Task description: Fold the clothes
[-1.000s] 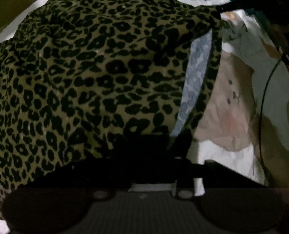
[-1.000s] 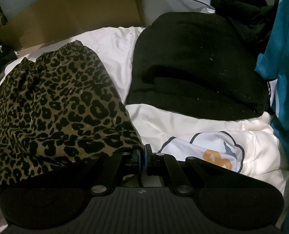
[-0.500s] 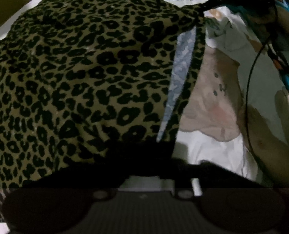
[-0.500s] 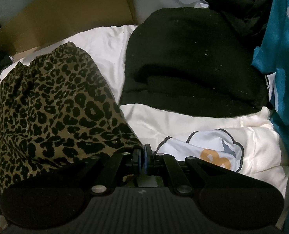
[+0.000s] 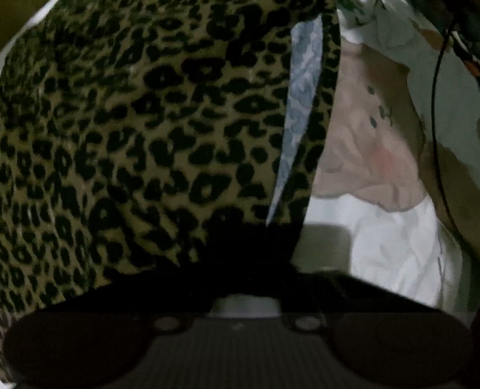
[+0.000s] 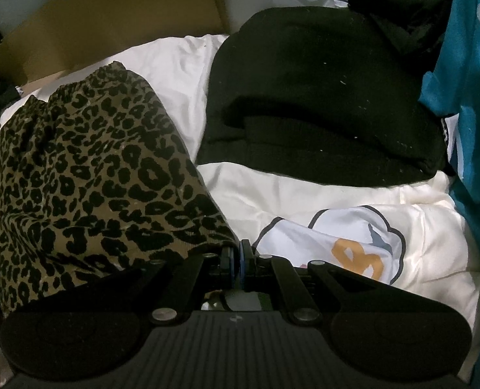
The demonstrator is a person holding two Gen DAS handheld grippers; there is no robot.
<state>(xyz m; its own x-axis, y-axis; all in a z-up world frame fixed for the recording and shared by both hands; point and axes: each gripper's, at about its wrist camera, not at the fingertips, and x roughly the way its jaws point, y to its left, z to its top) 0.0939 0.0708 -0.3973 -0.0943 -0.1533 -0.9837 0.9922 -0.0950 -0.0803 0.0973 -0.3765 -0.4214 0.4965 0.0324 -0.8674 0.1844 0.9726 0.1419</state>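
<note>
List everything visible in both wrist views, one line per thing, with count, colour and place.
leopard-print garment: 1, olive with black spots, left on the bedding, a corner at the right gripper's tips; pale blue-grey inner face shows in the left view.
black folded garment: 1, black, upper middle on the bedding.
teal garment: 1, teal, right edge.
bedding: 1, white with cartoon prints, under everything.
cardboard: 1, brown, behind the bedding, upper left.
cable: 1, black, right in the left view.
right gripper: 1, black, shut on the leopard-print corner.
left gripper: 1, black, in shadow at the garment's lower edge.
</note>
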